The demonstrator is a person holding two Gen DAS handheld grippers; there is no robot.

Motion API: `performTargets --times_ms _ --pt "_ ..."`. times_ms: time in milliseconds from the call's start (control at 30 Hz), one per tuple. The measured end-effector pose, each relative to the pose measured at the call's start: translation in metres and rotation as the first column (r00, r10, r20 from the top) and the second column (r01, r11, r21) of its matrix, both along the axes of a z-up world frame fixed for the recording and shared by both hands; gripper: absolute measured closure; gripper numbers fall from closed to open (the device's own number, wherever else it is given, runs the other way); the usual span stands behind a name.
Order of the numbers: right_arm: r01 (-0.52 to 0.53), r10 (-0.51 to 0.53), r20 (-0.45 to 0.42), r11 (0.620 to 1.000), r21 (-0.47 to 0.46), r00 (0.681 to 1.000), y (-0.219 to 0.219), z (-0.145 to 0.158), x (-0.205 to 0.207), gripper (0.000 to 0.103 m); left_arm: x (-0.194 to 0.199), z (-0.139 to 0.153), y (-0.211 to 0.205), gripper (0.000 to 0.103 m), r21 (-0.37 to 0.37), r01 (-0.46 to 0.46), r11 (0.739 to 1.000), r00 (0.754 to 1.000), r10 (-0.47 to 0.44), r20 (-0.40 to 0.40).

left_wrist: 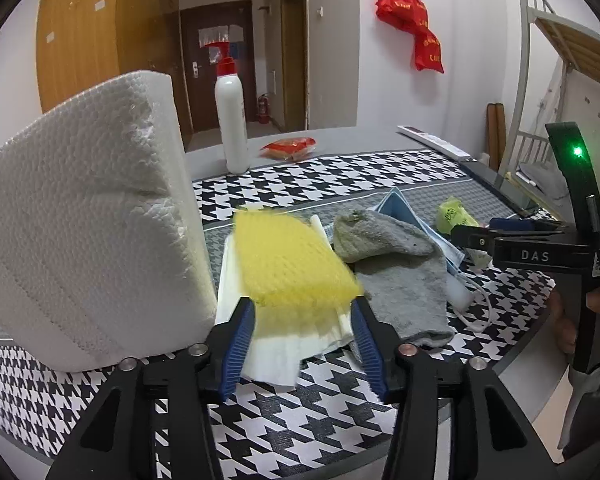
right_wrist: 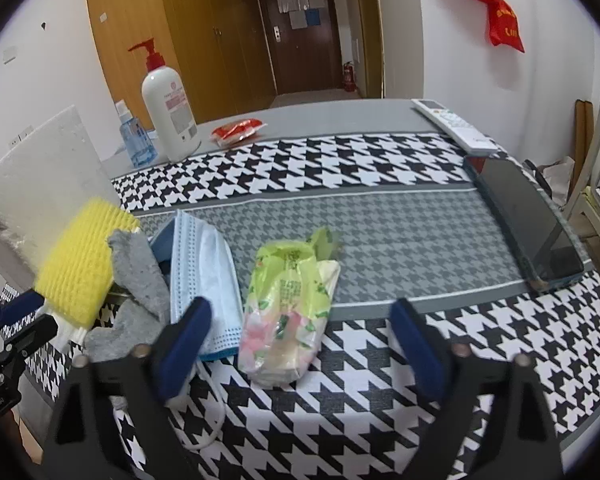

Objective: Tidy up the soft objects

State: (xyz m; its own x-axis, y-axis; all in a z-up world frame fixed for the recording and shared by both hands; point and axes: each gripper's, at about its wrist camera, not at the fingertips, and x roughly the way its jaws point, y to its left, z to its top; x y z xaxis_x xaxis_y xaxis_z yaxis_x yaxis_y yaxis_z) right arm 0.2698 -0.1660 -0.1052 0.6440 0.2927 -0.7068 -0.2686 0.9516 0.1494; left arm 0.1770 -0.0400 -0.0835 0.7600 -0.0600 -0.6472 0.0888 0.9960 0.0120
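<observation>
left gripper (left_wrist: 302, 312) is grasping the yellow sponge (left_wrist: 292, 258), right gripper (right_wrist: 300, 328) is hanging released.

in the left wrist view the blue fingers (left_wrist: 240, 344) are closing on the near end of the sponge at lower centre, and it is lying over folded white paper (left_wrist: 276, 344), just beside the big paper roll (left_wrist: 88, 224) filling the left of the frame. the grey sock (left_wrist: 400, 280) is lying to the right of the sponge. in the right wrist view the jaws are standing wide apart over the checked tablecloth (right_wrist: 380, 160), with the green tissue pack (right_wrist: 290, 312) lying between them at centre and the blue face mask (right_wrist: 204, 272) resting just left of it, beside the sock.
</observation>
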Motion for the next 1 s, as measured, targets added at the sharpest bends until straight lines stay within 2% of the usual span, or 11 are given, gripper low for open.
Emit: performTargets --times_ms 67,167,300,367,500,667,1000 --pt "0.001 -0.001 -0.009 1.000 0.001 1.000 0.000 -0.001 0.002 0.027 0.002 0.000 0.002 0.046 0.001 -0.004 1.000 1.000 0.004 -0.003" --pt "-0.003 0.003 -0.022 1.000 -0.014 1.000 0.002 -0.003 0.004 0.033 0.002 -0.002 0.005 0.046 -0.001 -0.003 1.000 1.000 0.003 -0.010" --pt "-0.007 0.007 -0.025 1.000 -0.029 1.000 0.005 -0.003 0.005 0.046 0.001 -0.005 0.008 0.039 0.006 -0.012 1.000 1.000 0.012 -0.015" --pt "-0.001 0.000 -0.024 0.999 -0.039 1.000 0.005 -0.004 0.005 0.053 0.001 -0.006 0.009 0.039 0.011 -0.014 1.000 1.000 0.014 -0.024" --pt "-0.001 0.000 -0.024 0.998 -0.057 1.000 0.006 -0.004 0.002 0.057 0.002 -0.008 0.010 0.036 0.024 -0.021 0.999 0.999 0.022 -0.030" --pt "0.000 -0.001 -0.022 0.998 -0.059 1.000 0.002 -0.004 0.000 0.070 0.005 -0.014 0.010 0.035 0.053 -0.031 0.998 0.998 0.034 -0.055" --pt "-0.008 0.007 -0.019 0.999 -0.046 1.000 -0.002 -0.003 -0.005 0.073 0.012 -0.025 0.011 0.035 0.063 -0.055 0.996 0.992 0.062 -0.112"
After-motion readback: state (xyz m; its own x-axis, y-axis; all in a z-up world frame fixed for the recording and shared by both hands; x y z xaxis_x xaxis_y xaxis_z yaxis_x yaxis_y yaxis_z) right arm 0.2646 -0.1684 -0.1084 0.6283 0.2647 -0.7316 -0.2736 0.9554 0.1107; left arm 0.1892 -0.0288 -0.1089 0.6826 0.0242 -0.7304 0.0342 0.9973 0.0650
